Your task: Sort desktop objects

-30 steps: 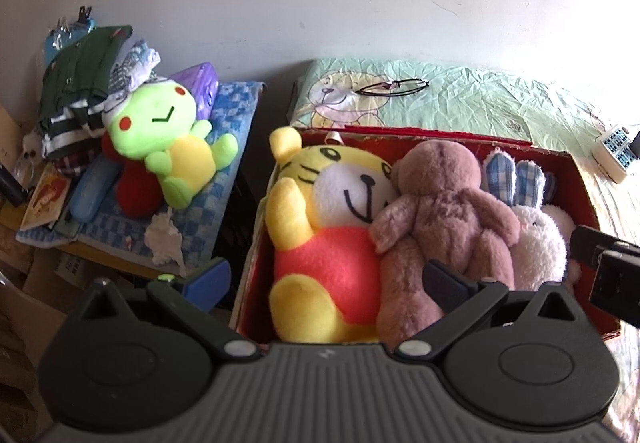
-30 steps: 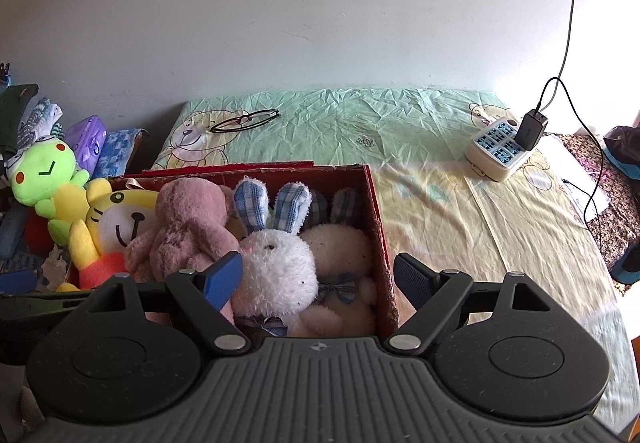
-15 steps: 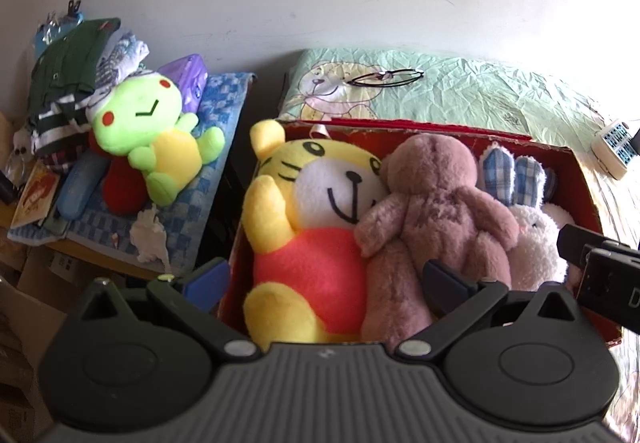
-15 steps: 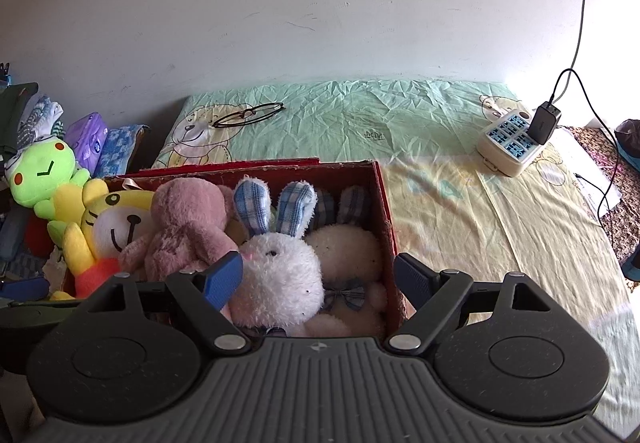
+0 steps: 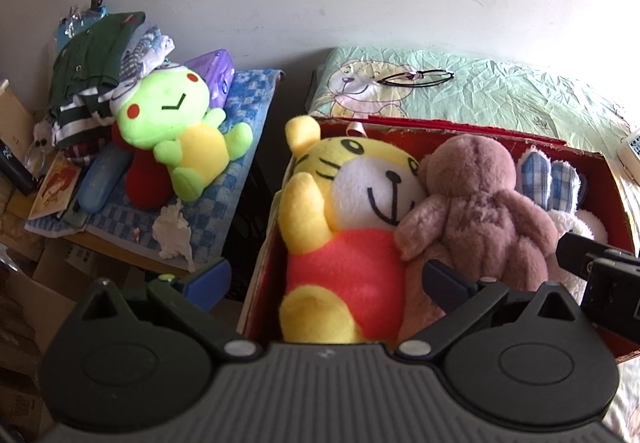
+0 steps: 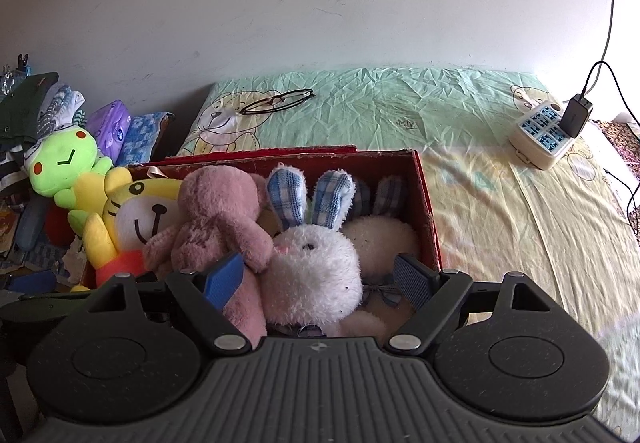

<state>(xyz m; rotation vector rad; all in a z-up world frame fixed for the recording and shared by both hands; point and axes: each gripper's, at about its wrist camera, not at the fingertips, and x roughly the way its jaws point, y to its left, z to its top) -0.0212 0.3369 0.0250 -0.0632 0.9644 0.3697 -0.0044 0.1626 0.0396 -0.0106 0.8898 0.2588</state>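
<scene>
No legible text, brand or number in either view. Sheet (image 6: 400, 115) carries a small dark printed mark, too fine to read. Purple pack (image 6: 110, 129) has a small blue-white logo, blurred. Power strip (image 6: 542, 135) shows no readable markings.

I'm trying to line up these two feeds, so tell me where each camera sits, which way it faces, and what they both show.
Left wrist view: on the left hand-held gripper, open, looking forward and down at the yellow tiger plush toy in the red cardboard box; the right hand-held gripper's edge shows at right.
Right wrist view: on the right hand-held gripper, open, looking forward and down at the white plush rabbit with blue checked ears at the box's other end.
Shared: box, tiger, rabbit, brown plush bear, green frog plush, black-framed eyeglasses.
</scene>
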